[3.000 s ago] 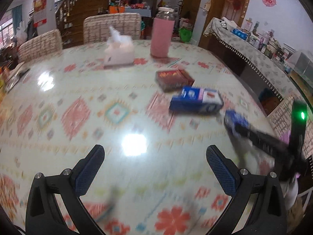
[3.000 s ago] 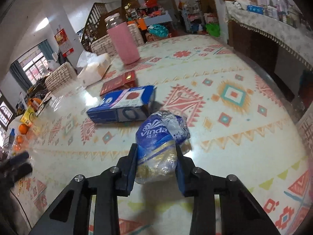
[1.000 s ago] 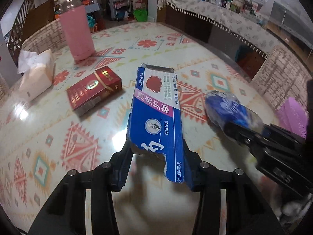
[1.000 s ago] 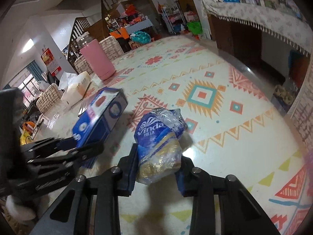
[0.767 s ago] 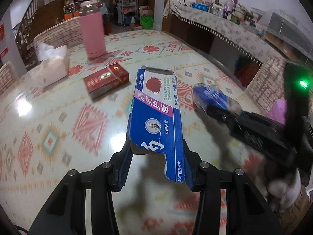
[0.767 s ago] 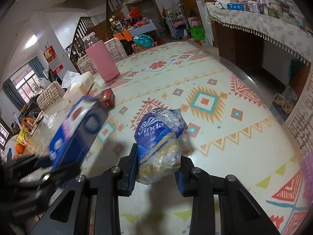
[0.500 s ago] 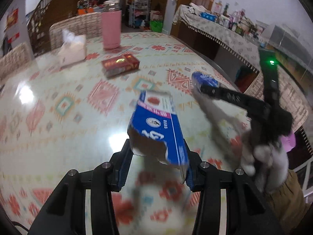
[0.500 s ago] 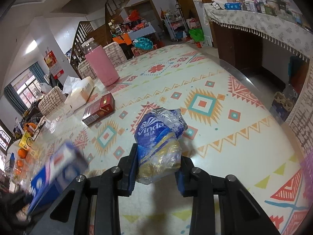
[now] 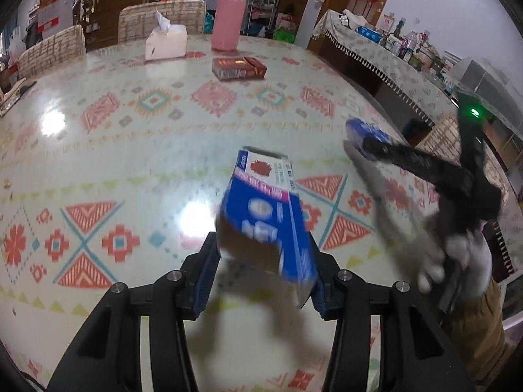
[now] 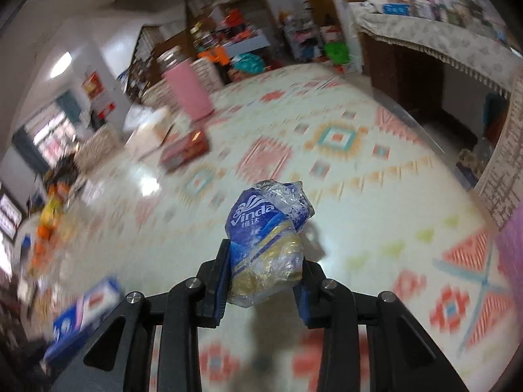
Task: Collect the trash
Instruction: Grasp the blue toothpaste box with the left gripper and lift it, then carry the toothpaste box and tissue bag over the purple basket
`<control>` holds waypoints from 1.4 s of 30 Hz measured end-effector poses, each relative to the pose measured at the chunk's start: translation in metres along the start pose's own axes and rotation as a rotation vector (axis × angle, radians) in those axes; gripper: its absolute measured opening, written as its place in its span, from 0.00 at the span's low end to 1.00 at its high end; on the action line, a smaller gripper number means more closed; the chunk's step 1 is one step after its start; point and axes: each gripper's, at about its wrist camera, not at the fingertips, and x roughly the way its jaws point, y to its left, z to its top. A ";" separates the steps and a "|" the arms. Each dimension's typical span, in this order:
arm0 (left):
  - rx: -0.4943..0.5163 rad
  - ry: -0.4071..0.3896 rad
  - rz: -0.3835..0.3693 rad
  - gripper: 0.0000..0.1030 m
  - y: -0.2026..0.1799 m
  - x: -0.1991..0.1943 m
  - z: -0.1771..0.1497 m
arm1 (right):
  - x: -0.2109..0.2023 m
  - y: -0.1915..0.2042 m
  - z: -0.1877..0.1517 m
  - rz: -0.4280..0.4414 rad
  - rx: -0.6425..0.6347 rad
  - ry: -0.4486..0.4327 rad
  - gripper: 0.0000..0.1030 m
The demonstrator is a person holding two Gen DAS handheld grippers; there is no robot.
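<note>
**A:** The left gripper [image 9: 261, 272] is carrying the torn blue cardboard box [image 9: 266, 219] at lower centre of its view, above the glossy patterned tabletop [image 9: 130, 137]. Its jaws have just been opening, and the box is tilting between the pads; whether they are pressing on it is unclear through the blur.

**B:** And the right gripper [image 10: 261, 279] is clamping the crumpled blue-and-gold plastic tissue wrapper [image 10: 266, 245], centre frame, with its jaws having just been easing apart a little too.

**A:** In the upper centre of the left view, a red flat packet [image 9: 238, 68] is lying on the table, with a pink cylindrical bottle [image 9: 228, 23] and a white tissue box [image 9: 166, 44] beyond.

**B:** At right in that view, a white-gloved hand [image 9: 457, 261] is gripping the other tool.
</note>
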 end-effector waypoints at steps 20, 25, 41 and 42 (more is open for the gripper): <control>-0.027 0.027 -0.009 0.63 -0.001 0.031 0.007 | 0.011 0.012 -0.011 -0.041 0.023 0.064 0.73; -0.065 0.032 -0.030 0.67 -0.002 0.039 0.010 | 0.016 0.022 -0.012 -0.148 -0.008 0.046 0.62; -0.003 -0.131 0.017 0.44 -0.015 -0.027 0.001 | -0.067 0.014 -0.040 -0.047 0.020 -0.078 0.41; 0.005 -0.135 0.023 0.44 -0.018 -0.029 0.000 | -0.076 0.017 -0.044 -0.055 0.009 -0.100 0.41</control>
